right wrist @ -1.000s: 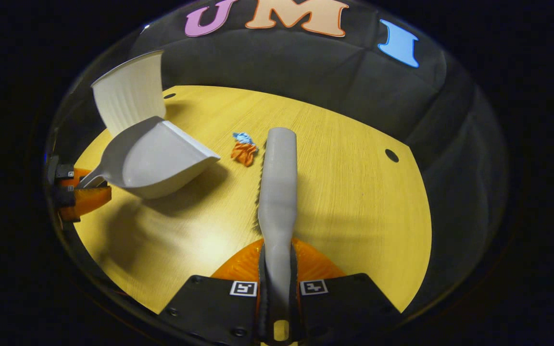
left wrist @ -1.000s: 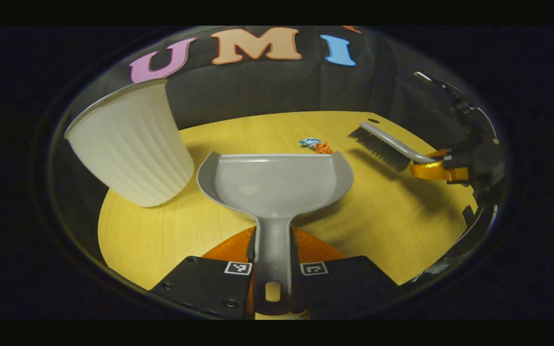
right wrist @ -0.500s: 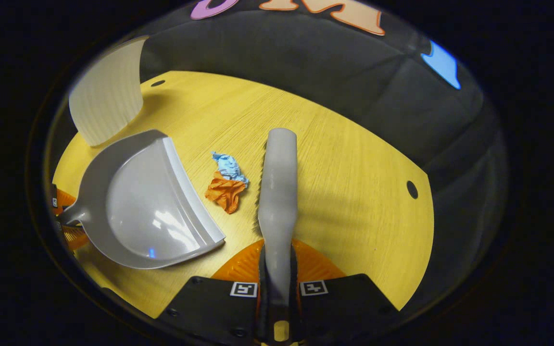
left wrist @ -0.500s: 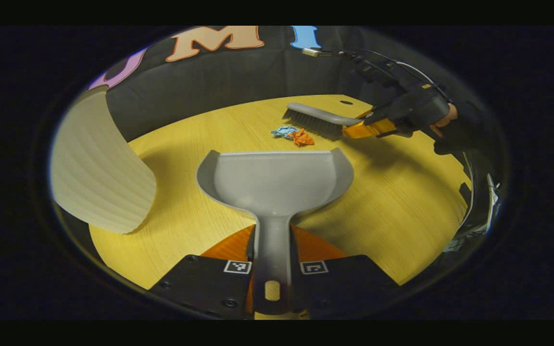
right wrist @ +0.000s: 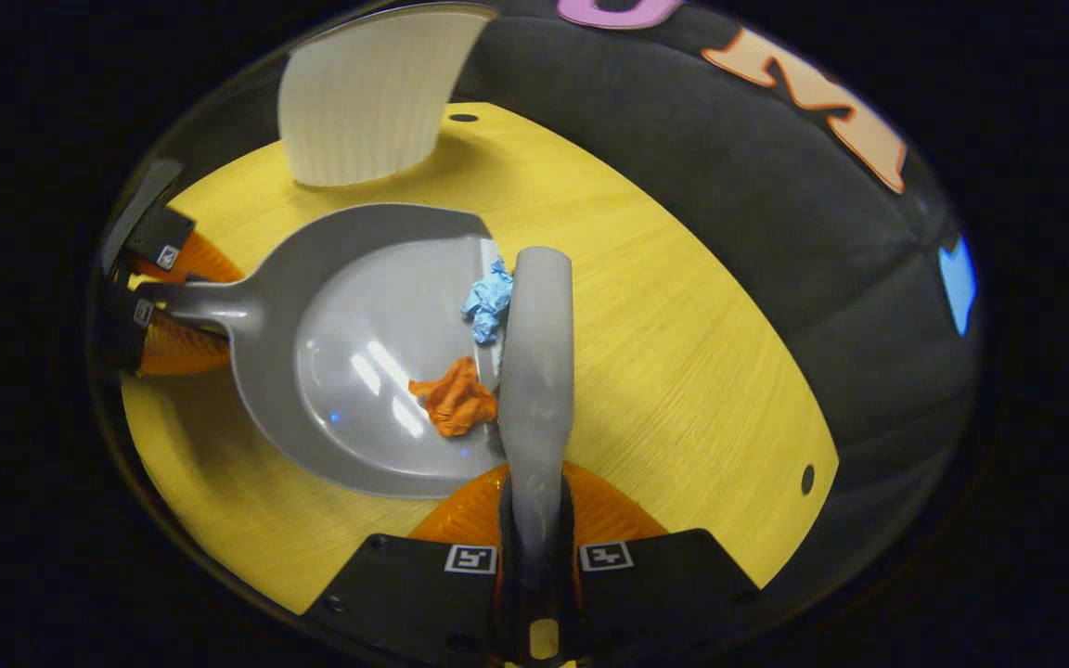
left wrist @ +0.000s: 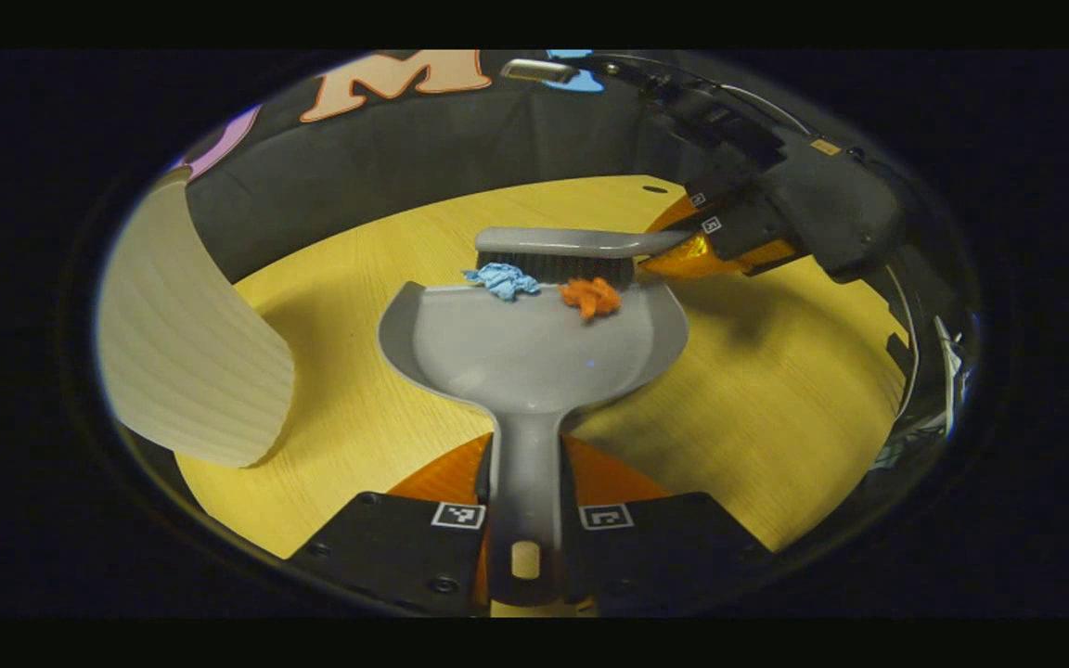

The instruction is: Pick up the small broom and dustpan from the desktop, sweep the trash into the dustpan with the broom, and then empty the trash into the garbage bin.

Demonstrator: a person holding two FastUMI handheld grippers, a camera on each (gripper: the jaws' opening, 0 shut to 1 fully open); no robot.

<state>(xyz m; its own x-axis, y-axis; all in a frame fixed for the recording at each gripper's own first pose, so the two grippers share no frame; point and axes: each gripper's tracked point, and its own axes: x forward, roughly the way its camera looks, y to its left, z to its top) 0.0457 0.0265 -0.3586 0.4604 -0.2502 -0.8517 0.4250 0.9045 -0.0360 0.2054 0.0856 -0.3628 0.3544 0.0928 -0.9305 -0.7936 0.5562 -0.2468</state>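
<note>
Now crumpled paper scraps (right wrist: 457, 401) (orange, blue) on smooth dustpan (right wrist: 358, 371)

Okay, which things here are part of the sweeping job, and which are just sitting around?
Part of the job:
grey plastic dustpan
grey-handled small broom
crumpled blue paper scrap
crumpled orange paper scrap
white ribbed garbage bin

Just there:
yellow wooden desktop, the surface being swept

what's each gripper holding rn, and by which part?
Left gripper holds the dustpan by its handle; right gripper holds the broom by its handle.
</note>
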